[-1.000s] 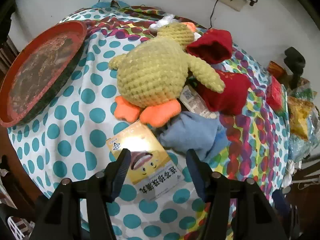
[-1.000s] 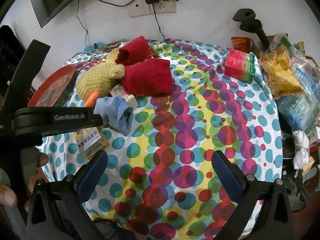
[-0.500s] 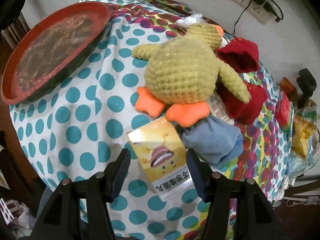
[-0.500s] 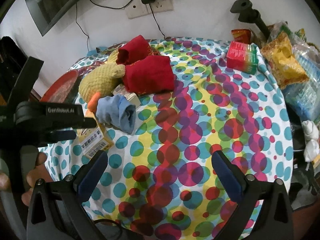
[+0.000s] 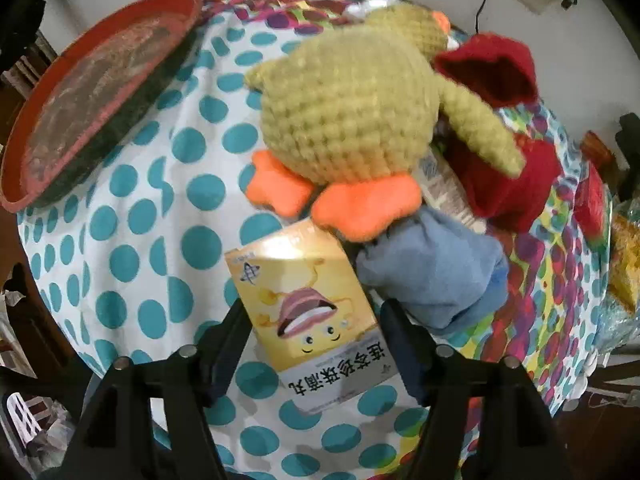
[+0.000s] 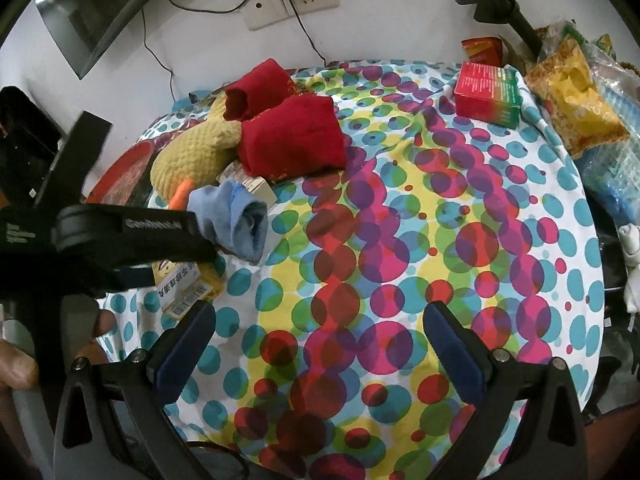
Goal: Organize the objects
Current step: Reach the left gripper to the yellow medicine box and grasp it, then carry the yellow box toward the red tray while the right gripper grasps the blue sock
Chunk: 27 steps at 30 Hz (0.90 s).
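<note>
A yellow medicine box [image 5: 310, 312] with a cartoon face lies flat on the spotted cloth, its near half between the fingers of my left gripper [image 5: 314, 328]. The jaws are opening and straddle the box with a small gap on each side. Beyond the box lie a yellow crocheted duck [image 5: 352, 112], a blue sock [image 5: 432, 276] and red socks [image 5: 508, 184]. In the right wrist view the left gripper's black body covers most of the box [image 6: 188, 288]. My right gripper [image 6: 320, 330] hangs open above bare cloth, holding nothing.
A red round tray [image 5: 88, 92] sits at the table's left edge. A second small box [image 6: 250, 182] lies under the duck and socks. At the right stand a red-green carton [image 6: 488, 90], snack bags [image 6: 572, 104] and a black stand [image 6: 500, 4]. A hand [image 6: 16, 364] shows at lower left.
The left gripper has come down and forward over the yellow box, which now lies between its fingers, and its jaws stand slightly wider. The right gripper has barely moved.
</note>
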### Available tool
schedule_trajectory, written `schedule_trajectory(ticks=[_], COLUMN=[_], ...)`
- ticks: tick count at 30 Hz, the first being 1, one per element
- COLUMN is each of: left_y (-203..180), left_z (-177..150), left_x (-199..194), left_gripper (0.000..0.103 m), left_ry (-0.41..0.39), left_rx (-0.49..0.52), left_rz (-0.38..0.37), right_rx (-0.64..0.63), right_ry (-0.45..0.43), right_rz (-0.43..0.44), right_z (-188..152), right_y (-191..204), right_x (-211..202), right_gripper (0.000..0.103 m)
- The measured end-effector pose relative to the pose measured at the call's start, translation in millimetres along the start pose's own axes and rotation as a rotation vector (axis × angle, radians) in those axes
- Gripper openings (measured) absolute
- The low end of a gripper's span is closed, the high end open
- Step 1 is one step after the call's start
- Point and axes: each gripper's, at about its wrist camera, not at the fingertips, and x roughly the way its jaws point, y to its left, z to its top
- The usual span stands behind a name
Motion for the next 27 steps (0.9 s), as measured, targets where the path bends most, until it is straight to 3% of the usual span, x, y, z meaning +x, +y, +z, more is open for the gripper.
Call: schedule_trajectory(ticks=[6,14,20,27], left_y=[-3.1,-8.4,1.9,23.4], left_z=[-2.1,-15.6,-22.5,-26.7], left_x=[4.2,1.3,-4.9,-33.3], left_gripper=[0.07,0.069,0.057,0.052], left_ry=[0.004,-0.06,-0.098,-0.223], left_rx=[0.044,0.196,0.306,0.449], left_rz=[0.019,0.015,-0.027,-0.033], right_rx=[-0.013,-0.022,-0.079,-0.159], right_ry=[0.011,0.02,-0.018,-0.015], right_rz=[0.0,-0.064,-0.137,-0.094], right_z=[0.8,7.5,13.0,27.6], right_y=[1.3,2.2,17.3,51.3], right_x=[5.6,8.6,9.3,20.9], right_gripper=[0.103,0.103,0.103,0.101])
